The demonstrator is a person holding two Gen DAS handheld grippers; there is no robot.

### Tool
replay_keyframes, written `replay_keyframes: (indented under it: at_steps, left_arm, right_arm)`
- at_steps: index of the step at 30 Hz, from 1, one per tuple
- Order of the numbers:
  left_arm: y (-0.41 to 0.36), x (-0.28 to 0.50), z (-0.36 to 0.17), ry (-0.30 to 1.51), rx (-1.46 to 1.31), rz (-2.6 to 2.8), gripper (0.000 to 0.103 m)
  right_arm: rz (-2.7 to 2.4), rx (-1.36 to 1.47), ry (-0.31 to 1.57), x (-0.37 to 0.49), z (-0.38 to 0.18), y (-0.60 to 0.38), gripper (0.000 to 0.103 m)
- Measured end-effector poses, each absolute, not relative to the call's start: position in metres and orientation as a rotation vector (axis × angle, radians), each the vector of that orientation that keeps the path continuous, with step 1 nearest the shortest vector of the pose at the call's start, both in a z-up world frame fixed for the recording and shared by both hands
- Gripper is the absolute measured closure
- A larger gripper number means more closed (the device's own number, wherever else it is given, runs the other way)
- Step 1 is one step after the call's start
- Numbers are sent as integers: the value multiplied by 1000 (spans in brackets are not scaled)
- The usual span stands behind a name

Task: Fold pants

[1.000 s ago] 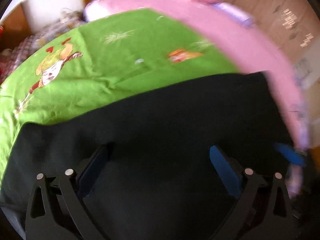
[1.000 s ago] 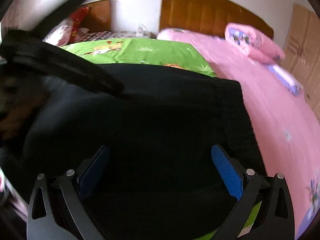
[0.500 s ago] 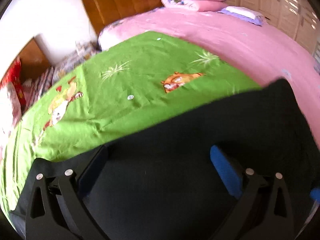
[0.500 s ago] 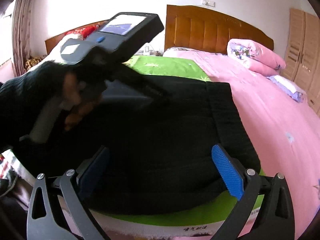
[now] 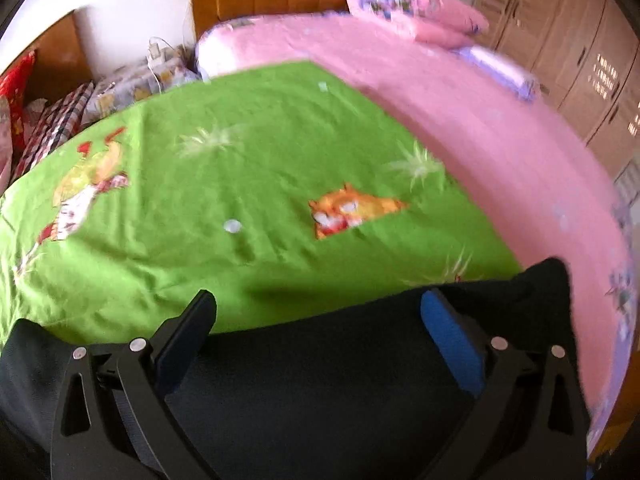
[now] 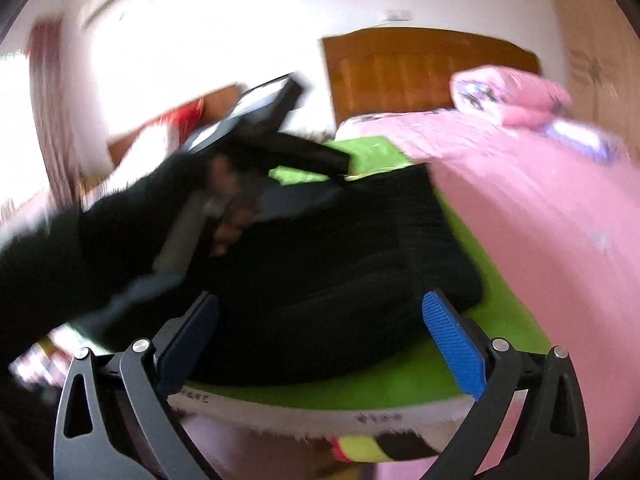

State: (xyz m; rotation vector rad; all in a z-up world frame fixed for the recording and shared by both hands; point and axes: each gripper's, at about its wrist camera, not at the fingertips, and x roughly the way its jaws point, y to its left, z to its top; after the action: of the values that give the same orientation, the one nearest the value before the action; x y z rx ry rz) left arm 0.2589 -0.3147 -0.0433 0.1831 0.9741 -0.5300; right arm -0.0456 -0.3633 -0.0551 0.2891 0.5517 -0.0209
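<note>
Black pants (image 6: 340, 264) lie bunched on a green cartoon-print sheet (image 5: 248, 184) as the left claw (image 5: 316, 336) and right claw (image 6: 320, 332) hover above, both spread wide and empty.

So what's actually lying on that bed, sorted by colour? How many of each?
Black: 1, the pants
Green: 1, the cartoon sheet
Pink: 2, the bedspread and the folded quilt
Total: 4
</note>
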Motion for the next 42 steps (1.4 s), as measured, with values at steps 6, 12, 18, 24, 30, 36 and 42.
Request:
replay_keyframes:
  at_steps: [6, 12, 18, 24, 30, 36, 42]
  left_arm:
    - [-257, 220, 25, 813, 53, -533, 2]
    - [-186, 161, 53, 663, 189, -405, 1]
    - [-87, 117, 40, 627, 252, -229, 1]
    - [-12, 125, -10, 792, 137, -169, 1]
    - [12, 149, -38, 892, 16, -266, 1]
    - [10, 147, -41, 876, 23, -269, 1]
    - [8, 152, -41, 877, 26, -273, 1]
  right_arm:
    - [-42, 560, 575, -73, -80, -406, 4]
    - [-7, 619, 554, -57, -70, -420, 4]
    - [15, 725, 667, -22, -74, -421, 4]
    - [-30, 605, 771, 4, -68, -402, 4]
    - [56, 664, 847, -2, -70, -402, 4]
    - [66, 575, 863, 8, -62, -378, 4]
    - [-12, 633, 769, 0, -73, -378, 22]
